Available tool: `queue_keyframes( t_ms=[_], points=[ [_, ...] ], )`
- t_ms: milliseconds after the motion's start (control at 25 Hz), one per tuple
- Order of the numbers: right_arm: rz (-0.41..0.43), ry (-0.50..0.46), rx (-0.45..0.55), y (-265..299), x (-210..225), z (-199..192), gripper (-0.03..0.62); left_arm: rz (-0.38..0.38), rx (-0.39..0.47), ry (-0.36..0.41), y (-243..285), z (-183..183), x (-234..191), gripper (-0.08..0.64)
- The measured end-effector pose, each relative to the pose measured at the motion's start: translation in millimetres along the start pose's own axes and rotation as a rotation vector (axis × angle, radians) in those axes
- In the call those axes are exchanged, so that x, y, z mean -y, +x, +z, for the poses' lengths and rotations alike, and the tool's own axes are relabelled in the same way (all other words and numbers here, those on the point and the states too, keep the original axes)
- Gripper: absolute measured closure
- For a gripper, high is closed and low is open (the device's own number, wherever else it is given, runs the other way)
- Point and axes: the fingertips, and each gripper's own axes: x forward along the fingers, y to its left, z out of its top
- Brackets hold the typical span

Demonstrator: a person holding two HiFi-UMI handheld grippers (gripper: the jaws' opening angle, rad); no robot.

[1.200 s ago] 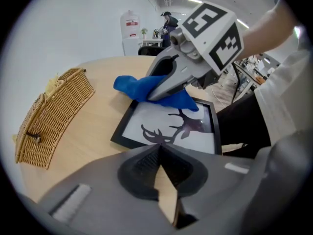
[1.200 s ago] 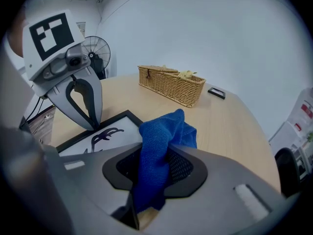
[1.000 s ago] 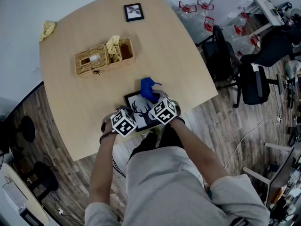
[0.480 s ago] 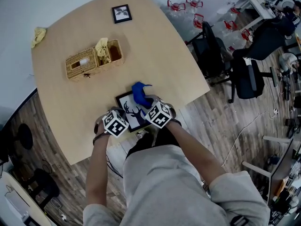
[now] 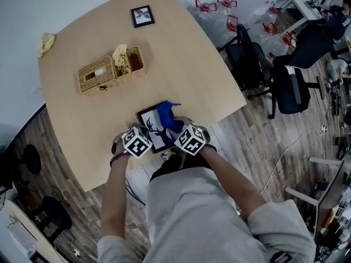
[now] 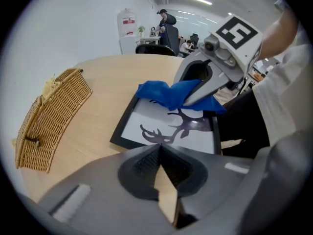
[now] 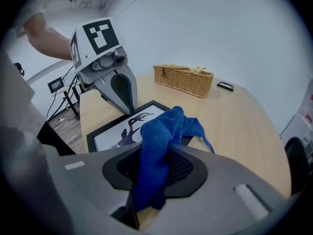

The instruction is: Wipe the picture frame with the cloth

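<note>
A black picture frame (image 5: 153,129) with a deer silhouette lies flat near the table's front edge. My right gripper (image 7: 155,155) is shut on a blue cloth (image 7: 164,131), which drapes over the frame's right part (image 6: 166,129). In the head view the cloth (image 5: 168,116) covers the frame's far right corner. My left gripper (image 6: 159,148) is shut, with its tip at the frame's left edge. From the right gripper view the left gripper (image 7: 128,110) points down onto the frame (image 7: 112,133). Both marker cubes sit close together in front of me.
A wicker basket (image 5: 111,67) stands mid-table, a small framed picture (image 5: 142,16) at the far edge and a yellow rag (image 5: 46,40) at the far left corner. Office chairs (image 5: 290,86) stand off the table's right side.
The right gripper has drawn the blue cloth a little nearer to me across the frame. The left gripper has stayed at the frame's edge.
</note>
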Motion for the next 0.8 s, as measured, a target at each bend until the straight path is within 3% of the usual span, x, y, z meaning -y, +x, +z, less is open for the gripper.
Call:
queue_keyframes(
  t_ms=[800],
  points=[
    [0.038,-0.028,-0.016,-14,-25,-20,0.488,0.010,0.005,0.004,1,1,-2,0.506]
  ],
)
